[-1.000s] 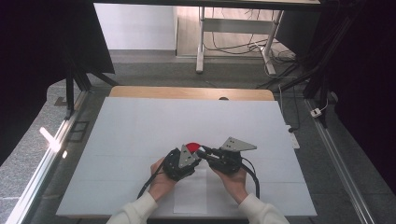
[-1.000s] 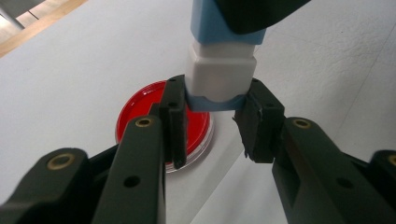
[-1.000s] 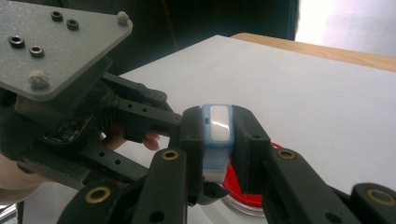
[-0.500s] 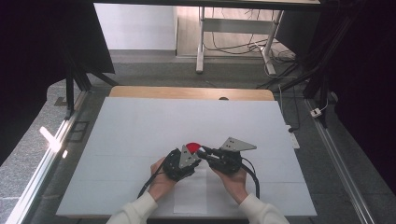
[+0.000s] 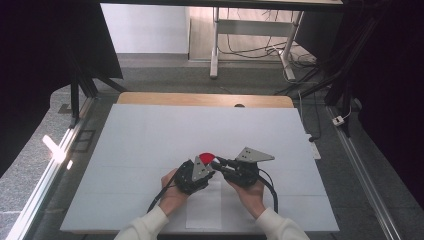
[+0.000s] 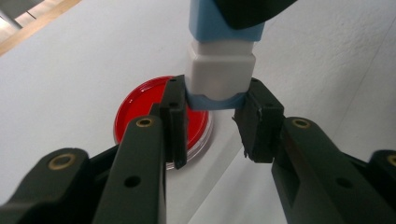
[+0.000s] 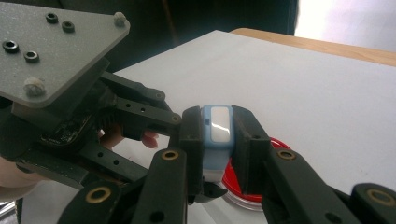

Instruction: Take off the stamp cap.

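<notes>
Nothing moving since earlier frame: left gripper (image 6: 212, 123) and right gripper (image 7: 218, 140) both staying clamped on blue-white block (image 6: 220, 70); red dish (image 6: 140, 109) lying underneath on table (image 5: 150, 130).

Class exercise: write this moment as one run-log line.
left gripper: shut on white cap | right gripper: shut on blue body | blue-white device: held above red dish | table

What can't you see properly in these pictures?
- The blue-and-white block: its top is cut off by the left gripper view's upper edge, under a dark shape.
- The red dish: partly hidden behind the right gripper's jaws.
- High view: the block is too small to make out between the grippers.
</notes>
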The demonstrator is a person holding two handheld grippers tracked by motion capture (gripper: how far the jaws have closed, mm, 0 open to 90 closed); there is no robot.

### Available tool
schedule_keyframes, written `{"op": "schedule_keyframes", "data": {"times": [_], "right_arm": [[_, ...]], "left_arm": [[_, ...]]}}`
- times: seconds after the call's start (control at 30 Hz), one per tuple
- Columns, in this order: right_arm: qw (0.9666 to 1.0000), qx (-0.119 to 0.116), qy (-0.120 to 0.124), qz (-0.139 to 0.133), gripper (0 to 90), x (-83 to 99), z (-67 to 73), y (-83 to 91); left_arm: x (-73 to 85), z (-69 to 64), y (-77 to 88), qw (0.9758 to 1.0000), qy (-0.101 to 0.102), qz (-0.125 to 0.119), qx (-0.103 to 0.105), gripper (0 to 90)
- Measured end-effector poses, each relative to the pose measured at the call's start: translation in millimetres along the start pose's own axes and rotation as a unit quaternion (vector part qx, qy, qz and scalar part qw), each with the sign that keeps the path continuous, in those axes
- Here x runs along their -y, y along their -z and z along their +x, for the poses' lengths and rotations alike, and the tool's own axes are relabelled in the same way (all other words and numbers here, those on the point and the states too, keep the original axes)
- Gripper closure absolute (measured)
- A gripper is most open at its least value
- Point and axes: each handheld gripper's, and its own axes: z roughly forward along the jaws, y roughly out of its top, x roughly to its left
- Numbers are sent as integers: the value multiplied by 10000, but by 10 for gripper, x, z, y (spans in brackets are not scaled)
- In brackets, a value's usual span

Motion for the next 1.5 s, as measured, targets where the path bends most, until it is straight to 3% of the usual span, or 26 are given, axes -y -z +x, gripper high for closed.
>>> {"op": "schedule_keyframes", "data": {"times": [0.2, 0.43, 0.57, 0.63, 0.7, 0.77, 0.93, 1.5], "right_arm": [[10000, 7, 0, 17, 756, 5, 1, -6], [10000, 24, -14, -19, 756, 5, 3, 2], [10000, 32, -14, -67, 759, 7, 4, 9], [9995, 223, 66, -199, 759, -20, -4, 59], [9994, 232, 8, -263, 759, -37, -29, 87], [9991, 245, -139, -321, 759, -53, -78, 133], [9991, 228, -142, -318, 759, -54, -88, 139], [9990, 206, -120, -382, 759, -66, -93, 162]], "left_arm": [[3, 5, -1, 10000, -78, 26, -4, 654], [8, 15, 2, 10000, 19, -40, 32, 652], [20, 44, 0, 9999, 127, -1, 40, 654], [58, 66, -27, 9998, 124, 111, -59, 655], [87, 114, -36, 9995, 314, 70, 40, 655], [78, 121, -20, 9995, 307, 3, 17, 654], [67, 98, -12, 9998, 205, -17, -19, 654], [92, 171, 104, 9993, 358, -142, 25, 652]]}}
